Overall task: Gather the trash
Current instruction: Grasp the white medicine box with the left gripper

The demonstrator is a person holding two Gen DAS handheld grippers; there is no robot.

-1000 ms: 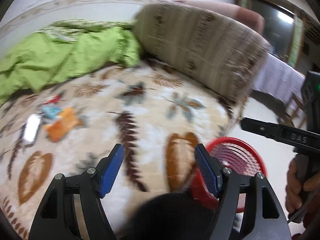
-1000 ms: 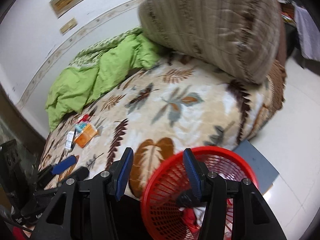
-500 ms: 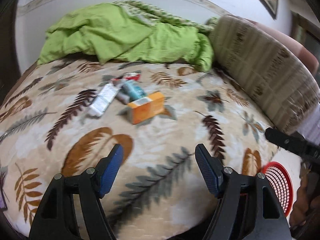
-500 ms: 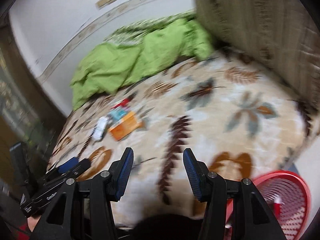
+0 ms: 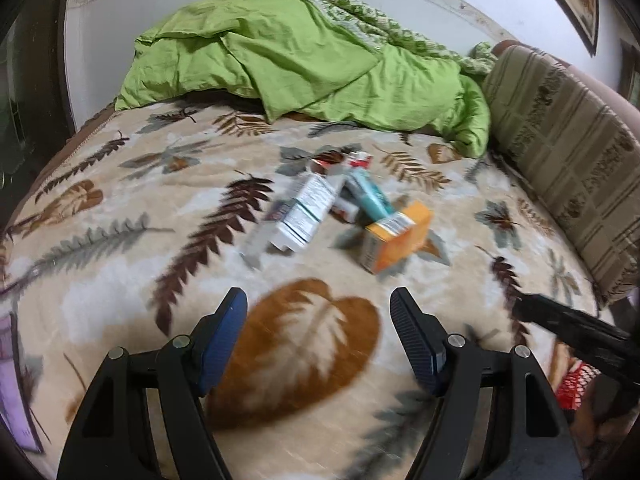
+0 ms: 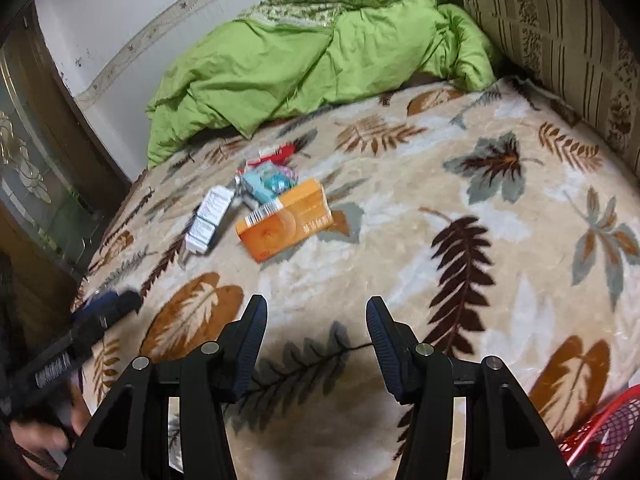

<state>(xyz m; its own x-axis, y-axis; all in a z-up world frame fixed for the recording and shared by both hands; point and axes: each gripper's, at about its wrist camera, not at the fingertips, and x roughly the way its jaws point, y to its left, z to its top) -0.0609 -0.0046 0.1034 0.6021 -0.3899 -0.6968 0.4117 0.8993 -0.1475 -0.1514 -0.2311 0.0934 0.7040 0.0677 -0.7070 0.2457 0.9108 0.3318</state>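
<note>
Meanwhile, both grippers, left (image 5: 318, 330) and right (image 6: 316, 338), were held unclenched and empty at the lower middle of their frames; the trash (image 5: 340, 212) was seen mid-frame on the blanket (image 5: 120, 272), well apart.

Each wrist camera looks forward and down across the leaf-patterned bed (image 5: 120, 264) from its near edge; both share the box pile (image 5: 332, 208) (image 6: 264, 208), at 12 o'clock left, 11 o'clock right
</note>
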